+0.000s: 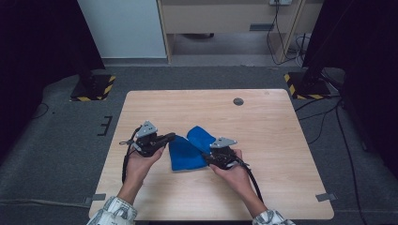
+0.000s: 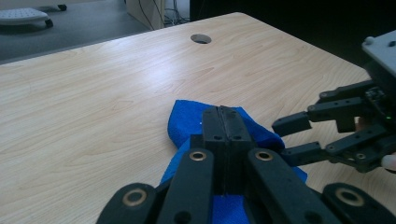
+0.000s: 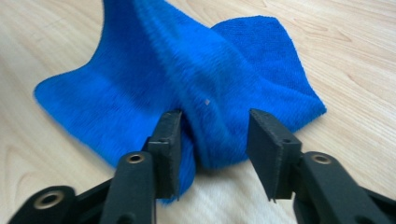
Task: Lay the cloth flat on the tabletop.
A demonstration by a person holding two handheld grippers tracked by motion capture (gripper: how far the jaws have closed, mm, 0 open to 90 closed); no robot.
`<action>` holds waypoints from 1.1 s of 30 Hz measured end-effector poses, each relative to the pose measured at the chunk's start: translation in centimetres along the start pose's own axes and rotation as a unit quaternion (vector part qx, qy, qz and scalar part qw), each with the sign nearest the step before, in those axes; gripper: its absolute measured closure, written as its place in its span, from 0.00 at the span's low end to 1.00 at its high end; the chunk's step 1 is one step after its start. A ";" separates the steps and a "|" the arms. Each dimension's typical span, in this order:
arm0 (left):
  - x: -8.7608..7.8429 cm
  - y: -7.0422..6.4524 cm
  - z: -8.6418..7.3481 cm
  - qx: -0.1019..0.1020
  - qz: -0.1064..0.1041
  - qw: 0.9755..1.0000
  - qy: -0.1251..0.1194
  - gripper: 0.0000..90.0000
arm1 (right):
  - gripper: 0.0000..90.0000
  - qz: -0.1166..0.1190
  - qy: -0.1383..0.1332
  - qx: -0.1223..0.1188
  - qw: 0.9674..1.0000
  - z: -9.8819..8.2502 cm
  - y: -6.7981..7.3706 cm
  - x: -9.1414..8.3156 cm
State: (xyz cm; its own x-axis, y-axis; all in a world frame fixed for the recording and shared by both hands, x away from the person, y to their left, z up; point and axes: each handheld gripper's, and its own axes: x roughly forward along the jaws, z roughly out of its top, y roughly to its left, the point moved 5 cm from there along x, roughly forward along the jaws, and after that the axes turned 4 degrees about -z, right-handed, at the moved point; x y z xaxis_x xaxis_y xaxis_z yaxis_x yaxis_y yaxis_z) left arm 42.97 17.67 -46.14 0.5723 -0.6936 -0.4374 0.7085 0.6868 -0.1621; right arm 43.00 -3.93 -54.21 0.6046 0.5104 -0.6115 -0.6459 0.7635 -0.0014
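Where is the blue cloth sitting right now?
In the high view the blue cloth lies on the wooden table, near its front middle, between the left gripper and the right gripper, well short of the round hole.

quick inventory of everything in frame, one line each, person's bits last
towel: 1, blue, crumpled at table centre, between the grippers
table: 1, light wood, cable hole near far edge
stand bases: 2, black with yellow-black hazard tape, on grey carpet beyond the table's far corners
cabinet: 1, beige, at the back
cables: several, black, floor right of table
left gripper: 1, black, jaws shut, at the towel's left edge; whether cloth is pinched is unclear
right gripper: 1, black, jaws open around a raised towel fold
hands: 2, patterned sleeves, from the near edge
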 end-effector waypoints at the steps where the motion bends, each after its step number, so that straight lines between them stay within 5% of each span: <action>1: -0.1 0.0 0.0 -0.001 0.000 1.000 -0.001 1.00 | 0.59 -0.001 0.000 0.000 1.000 0.1 0.1 0.2; 10: -0.6 0.6 -0.2 -0.012 0.002 1.000 -0.007 1.00 | 0.62 -0.021 0.013 0.018 1.000 -0.5 -0.9 1.8; 13: -0.6 0.7 -0.4 -0.017 0.002 1.000 -0.007 1.00 | 0.82 -0.004 -0.001 0.031 1.000 -0.1 -1.1 2.0; 20: -0.6 0.9 -0.7 -0.017 0.008 1.000 -0.003 1.00 | 0.96 0.005 -0.007 0.036 0.999 0.3 -1.0 2.1; 33: 1.4 0.6 -1.7 -0.017 0.007 0.999 0.026 1.00 | 0.99 -0.005 -0.023 0.043 0.999 -0.1 -2.0 -1.6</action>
State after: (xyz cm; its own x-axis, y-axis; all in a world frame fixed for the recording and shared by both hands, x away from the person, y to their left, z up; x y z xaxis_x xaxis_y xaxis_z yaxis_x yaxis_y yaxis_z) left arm 43.47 17.46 -48.33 0.5585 -0.6729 -0.4850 0.6863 0.7033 -0.1854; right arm 43.27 -6.30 -53.30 0.6322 0.5188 -0.5755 -0.5984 0.7987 0.0627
